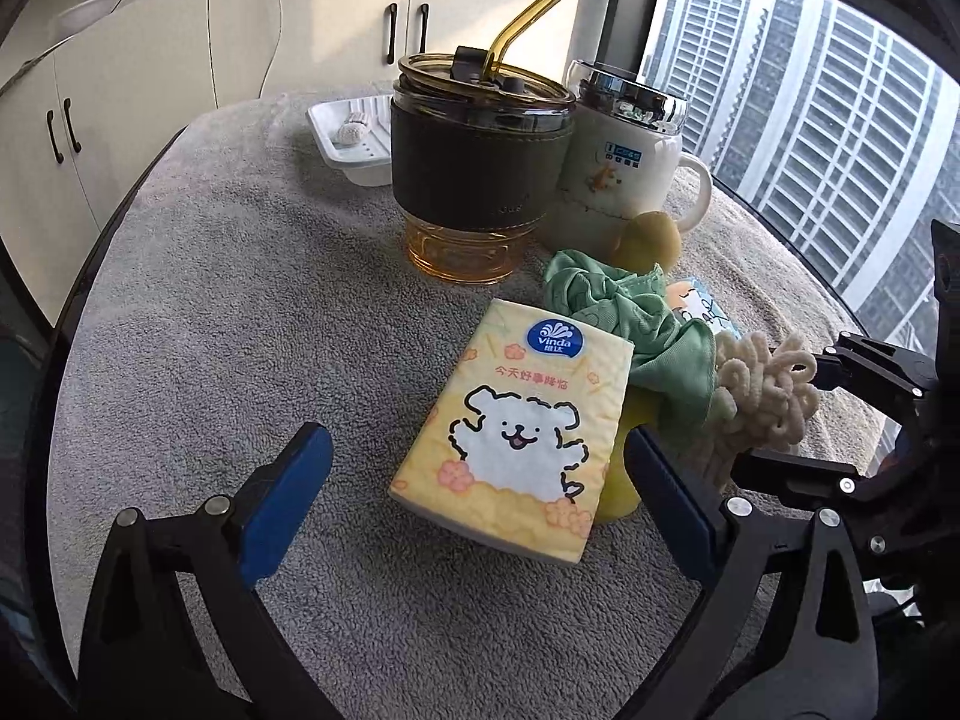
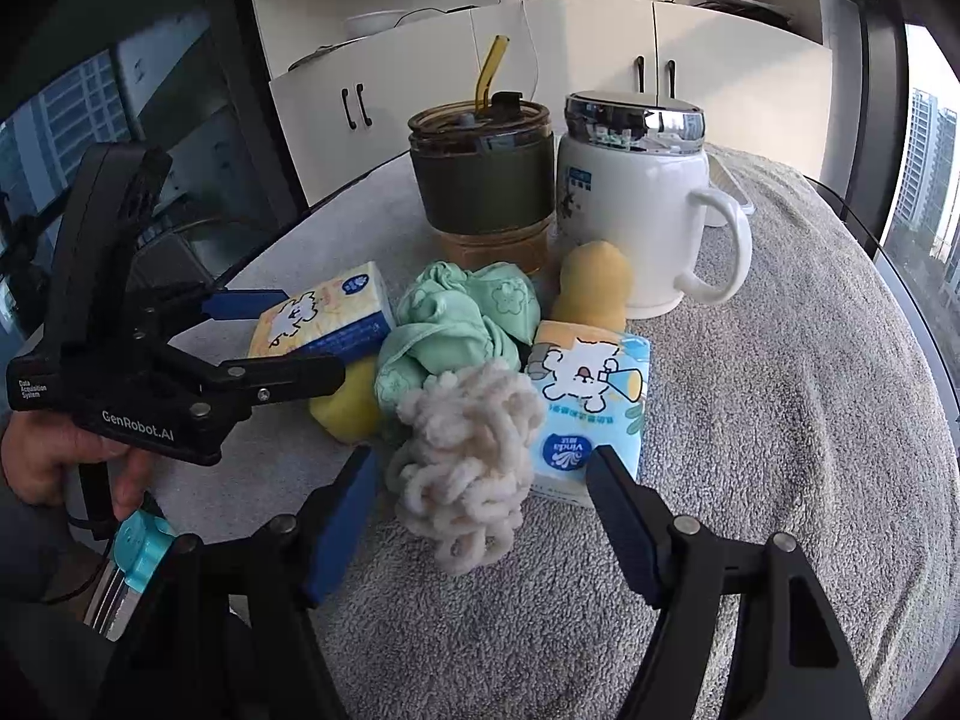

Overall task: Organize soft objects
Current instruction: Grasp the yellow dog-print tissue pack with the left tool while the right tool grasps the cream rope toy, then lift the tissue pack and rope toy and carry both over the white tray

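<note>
Left gripper [image 1: 480,480] low over the grey-towelled worktop [image 1: 240,300], blue pads spread wide to either side of the yellow tissue pack [image 1: 510,444]; near pad clear of the pack, far pad just beside its right edge, contact there impossible to tell. Pack tilted, propped on a yellow plush piece [image 1: 618,492] beneath its right side.

Right gripper [image 2: 480,480] likewise low, jaws apart, bracketing the cream yarn bundle [image 2: 462,468]; left pad close to the bundle, right pad in front of the corner of the blue tissue pack [image 2: 594,402], no squeeze visible on either. A hand [image 2: 54,456] at the left edge of the right wrist view, wrapped around the handle of the left gripper.

Just behind the yarn, a crumpled green cloth [image 2: 456,324], touching both the yellow pack and the yarn. Blue tissue pack lying flat to the right of the cloth, with a second yellow plush piece [image 2: 594,282] at its far end, leaning against the mug.

Farther back, side by side: an amber tumbler [image 1: 480,168] with dark sleeve, lid and bent straw, and a white mug [image 1: 630,162] with shiny lid, handle turned to the right. Beyond the tumbler, a white tray [image 1: 354,138] holding a small pale object, too small to identify. White cabinets [image 1: 150,90] along the back.
</note>
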`<control>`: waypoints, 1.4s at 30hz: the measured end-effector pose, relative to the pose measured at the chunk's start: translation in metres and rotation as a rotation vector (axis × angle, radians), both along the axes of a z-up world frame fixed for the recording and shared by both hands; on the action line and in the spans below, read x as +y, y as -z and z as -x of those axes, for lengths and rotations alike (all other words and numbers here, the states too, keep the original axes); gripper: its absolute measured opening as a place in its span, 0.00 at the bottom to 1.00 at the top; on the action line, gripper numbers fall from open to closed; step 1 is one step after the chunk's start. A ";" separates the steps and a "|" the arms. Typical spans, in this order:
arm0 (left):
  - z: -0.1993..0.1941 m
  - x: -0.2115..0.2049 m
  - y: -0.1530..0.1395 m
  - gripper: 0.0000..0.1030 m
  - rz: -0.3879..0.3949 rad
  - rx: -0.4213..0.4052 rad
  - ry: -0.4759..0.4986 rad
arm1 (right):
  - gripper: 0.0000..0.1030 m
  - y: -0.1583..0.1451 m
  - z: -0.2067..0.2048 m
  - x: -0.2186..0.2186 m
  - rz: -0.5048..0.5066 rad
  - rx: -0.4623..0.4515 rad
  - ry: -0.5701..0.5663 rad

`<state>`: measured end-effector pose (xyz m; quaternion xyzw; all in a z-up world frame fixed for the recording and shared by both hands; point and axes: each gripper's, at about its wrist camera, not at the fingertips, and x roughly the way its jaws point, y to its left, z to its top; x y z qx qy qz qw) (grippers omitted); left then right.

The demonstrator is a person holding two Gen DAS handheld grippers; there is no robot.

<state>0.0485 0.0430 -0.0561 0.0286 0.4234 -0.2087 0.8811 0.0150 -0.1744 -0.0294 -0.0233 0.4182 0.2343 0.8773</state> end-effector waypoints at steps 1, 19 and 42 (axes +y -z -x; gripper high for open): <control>-0.001 0.000 0.001 0.86 0.002 0.004 0.004 | 0.71 0.000 0.000 0.001 0.005 -0.002 0.000; 0.011 -0.009 0.000 0.54 0.031 -0.023 0.043 | 0.21 0.001 0.007 0.013 0.085 -0.040 -0.042; 0.020 -0.008 -0.007 0.49 0.050 -0.076 0.031 | 0.13 -0.007 0.016 0.020 0.074 -0.061 -0.080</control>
